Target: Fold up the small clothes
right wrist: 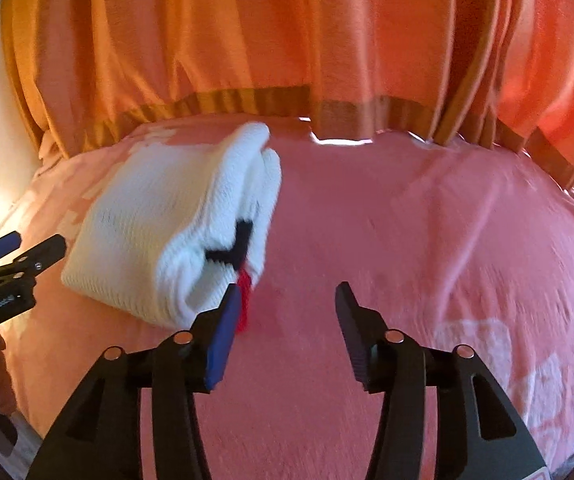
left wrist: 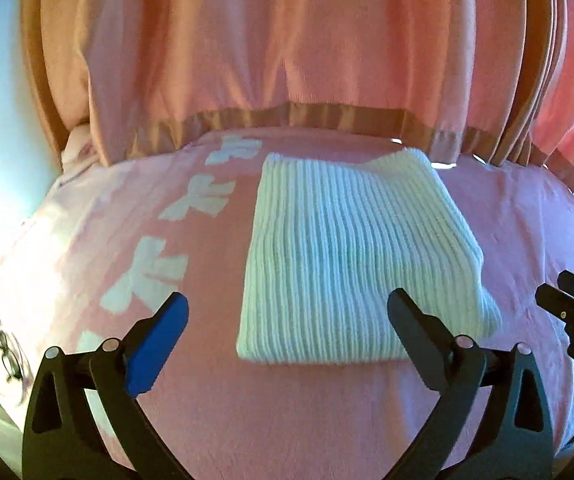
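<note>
- The white ribbed knit garment [left wrist: 351, 256] lies folded into a compact rectangle on the pink bedspread [left wrist: 287, 408], in front of the orange curtain [left wrist: 271, 40]; the folding looks essentially finished.
- Black and red yarn details [right wrist: 239, 252] show at the garment's layered edge.
- The left gripper [left wrist: 287, 332] hovers at the garment's near edge, jaws wide, holding nothing.
- The right gripper [right wrist: 287, 312], beside the garment's layered edge, is likewise spread and empty.
- Lettering on the tools is too blurred to read.
</note>
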Motion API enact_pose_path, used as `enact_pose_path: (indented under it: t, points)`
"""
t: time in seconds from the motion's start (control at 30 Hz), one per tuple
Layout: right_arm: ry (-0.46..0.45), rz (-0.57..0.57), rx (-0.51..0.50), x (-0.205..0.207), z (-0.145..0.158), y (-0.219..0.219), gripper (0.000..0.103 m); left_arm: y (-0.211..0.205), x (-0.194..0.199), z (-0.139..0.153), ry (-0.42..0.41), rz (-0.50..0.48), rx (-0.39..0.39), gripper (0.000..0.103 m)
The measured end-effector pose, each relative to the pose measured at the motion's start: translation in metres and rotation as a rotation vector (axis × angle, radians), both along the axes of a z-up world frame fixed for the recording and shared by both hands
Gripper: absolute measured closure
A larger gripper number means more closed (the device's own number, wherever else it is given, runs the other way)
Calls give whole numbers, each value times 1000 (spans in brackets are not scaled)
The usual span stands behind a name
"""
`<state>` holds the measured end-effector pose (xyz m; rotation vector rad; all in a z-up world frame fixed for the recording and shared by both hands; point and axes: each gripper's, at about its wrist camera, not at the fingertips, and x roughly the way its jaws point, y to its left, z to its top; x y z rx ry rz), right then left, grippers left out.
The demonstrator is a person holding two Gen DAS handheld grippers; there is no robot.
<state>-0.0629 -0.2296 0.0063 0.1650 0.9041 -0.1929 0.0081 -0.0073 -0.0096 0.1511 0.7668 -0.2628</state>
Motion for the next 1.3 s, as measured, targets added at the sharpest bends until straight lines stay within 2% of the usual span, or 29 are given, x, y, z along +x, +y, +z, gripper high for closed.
enact_pose_path:
  t: [0.2, 0.57, 0.77, 1.3]
  points:
    - [30, -29, 6, -22, -20, 4, 46, 0, -19, -19, -19, 41, 55, 5]
    - [39, -23, -3, -25, -29, 9, 43, 7, -24, -27, -7, 74, -3, 5]
    - [44, -8, -9, -24, -32, 15, 43, 3, -29, -31, -36, 65, 31, 5]
    - [48, -4, -14, -28, -36, 27, 43, -3, -36, -37, -30, 48, 49, 5]
